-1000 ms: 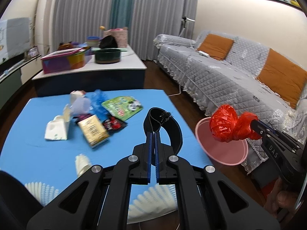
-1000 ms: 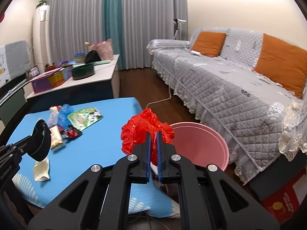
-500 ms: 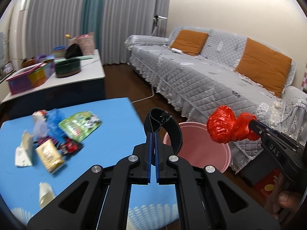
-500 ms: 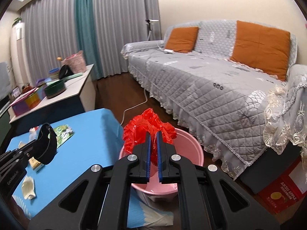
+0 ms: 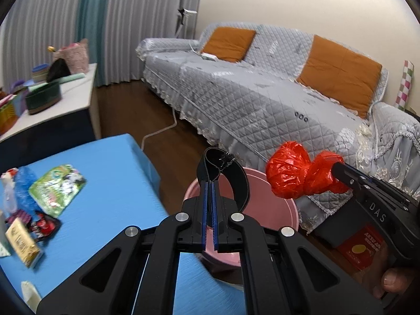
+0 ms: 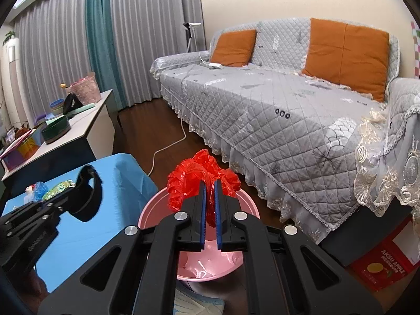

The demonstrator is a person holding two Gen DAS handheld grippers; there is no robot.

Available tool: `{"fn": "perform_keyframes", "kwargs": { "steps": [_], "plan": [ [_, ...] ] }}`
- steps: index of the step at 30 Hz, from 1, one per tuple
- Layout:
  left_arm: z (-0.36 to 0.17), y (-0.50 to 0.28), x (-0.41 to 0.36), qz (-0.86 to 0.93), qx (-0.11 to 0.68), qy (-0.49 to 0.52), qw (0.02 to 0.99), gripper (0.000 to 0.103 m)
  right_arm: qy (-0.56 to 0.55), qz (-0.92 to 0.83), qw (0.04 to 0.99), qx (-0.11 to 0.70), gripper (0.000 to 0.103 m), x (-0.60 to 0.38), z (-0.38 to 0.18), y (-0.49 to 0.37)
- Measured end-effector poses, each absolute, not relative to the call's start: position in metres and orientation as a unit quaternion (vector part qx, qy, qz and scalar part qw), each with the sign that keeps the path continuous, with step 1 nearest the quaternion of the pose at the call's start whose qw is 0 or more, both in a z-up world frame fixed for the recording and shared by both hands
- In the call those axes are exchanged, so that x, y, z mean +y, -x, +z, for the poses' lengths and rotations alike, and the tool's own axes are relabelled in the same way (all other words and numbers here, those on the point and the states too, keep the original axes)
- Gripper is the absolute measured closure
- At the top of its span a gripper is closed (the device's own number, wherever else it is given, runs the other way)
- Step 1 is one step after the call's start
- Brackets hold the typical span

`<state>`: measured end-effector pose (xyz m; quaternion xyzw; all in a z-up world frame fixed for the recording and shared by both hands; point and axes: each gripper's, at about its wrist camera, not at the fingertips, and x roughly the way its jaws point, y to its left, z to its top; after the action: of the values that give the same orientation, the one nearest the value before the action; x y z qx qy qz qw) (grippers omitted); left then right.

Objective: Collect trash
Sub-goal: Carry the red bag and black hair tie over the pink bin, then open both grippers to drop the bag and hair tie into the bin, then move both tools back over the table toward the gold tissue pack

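Both grippers have travelled from above the blue table toward the pink bin since the earlier frames, and the bin now lies directly under their tips.

Left to right in the left wrist view: the blue table (image 5: 105,183) carries the remaining litter near its left edge, namely a green snack pouch (image 5: 56,187), a crumpled blue wrapper (image 5: 22,183), a dark red-and-black wrapper (image 5: 43,227) and a tan packet (image 5: 22,241). These items are blurred, so finer detail cannot be read.

The left gripper (image 5: 209,183) is clenched on a black elastic band (image 5: 223,174); the band loops up and to the right from the blue finger pads (image 5: 203,210) and hangs over the near rim of the pink bin (image 5: 275,210).

The right gripper (image 6: 209,186) is clamped on a crumpled red plastic bag (image 6: 199,173), held above the bin's opening. The bin stands on the dark floor just beside the table's right edge, between the table and the grey sofa (image 6: 275,105). A red carton (image 6: 386,265) sits on the floor at the sofa's base.
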<state>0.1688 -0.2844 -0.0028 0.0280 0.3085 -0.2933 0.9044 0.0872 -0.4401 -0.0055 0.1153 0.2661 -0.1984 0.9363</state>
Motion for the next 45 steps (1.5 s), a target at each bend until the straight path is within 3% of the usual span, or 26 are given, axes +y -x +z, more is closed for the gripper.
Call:
{"fn": "perform_keyframes", "kwargs": {
  "steps": [16, 17, 18, 19, 20, 22, 31, 45],
  "plan": [
    [-0.037, -0.198, -0.322, -0.323, 0.342, -0.045, 0.882, 0.099, -0.115, -0.201, 0.927, 0.295, 0.094, -0.447, -0.021, -0.105],
    [-0.037, -0.2, -0.324, -0.327, 0.346, -0.046, 0.878, 0.093, -0.116, -0.201, 0.925, 0.3, 0.091, -0.447, -0.023, -0.107],
    [-0.038, -0.202, -0.324, -0.329, 0.349, -0.045, 0.876, 0.075, -0.117, -0.202, 0.924, 0.304, 0.086, -0.448, -0.024, -0.108],
    [-0.038, -0.203, -0.322, -0.33, 0.349, -0.041, 0.876, 0.066, -0.122, -0.204, 0.922, 0.305, 0.079, -0.45, -0.025, -0.108],
    [-0.037, -0.203, -0.317, -0.331, 0.346, -0.034, 0.877, 0.057, -0.125, -0.207, 0.922, 0.303, 0.064, -0.451, -0.025, -0.107],
    [-0.034, -0.203, -0.309, -0.328, 0.344, -0.026, 0.879, 0.057, -0.127, -0.212, 0.922, 0.298, 0.058, -0.452, -0.022, -0.106],
    [-0.01, -0.19, -0.266, -0.3, 0.325, -0.014, 0.897, 0.057, -0.127, -0.196, 0.932, 0.277, 0.058, -0.434, -0.006, -0.104],
    [0.042, -0.157, -0.138, -0.225, 0.274, 0.002, 0.935, 0.057, -0.11, -0.099, 0.956, 0.254, 0.059, -0.345, 0.015, -0.11]
  ]
}}
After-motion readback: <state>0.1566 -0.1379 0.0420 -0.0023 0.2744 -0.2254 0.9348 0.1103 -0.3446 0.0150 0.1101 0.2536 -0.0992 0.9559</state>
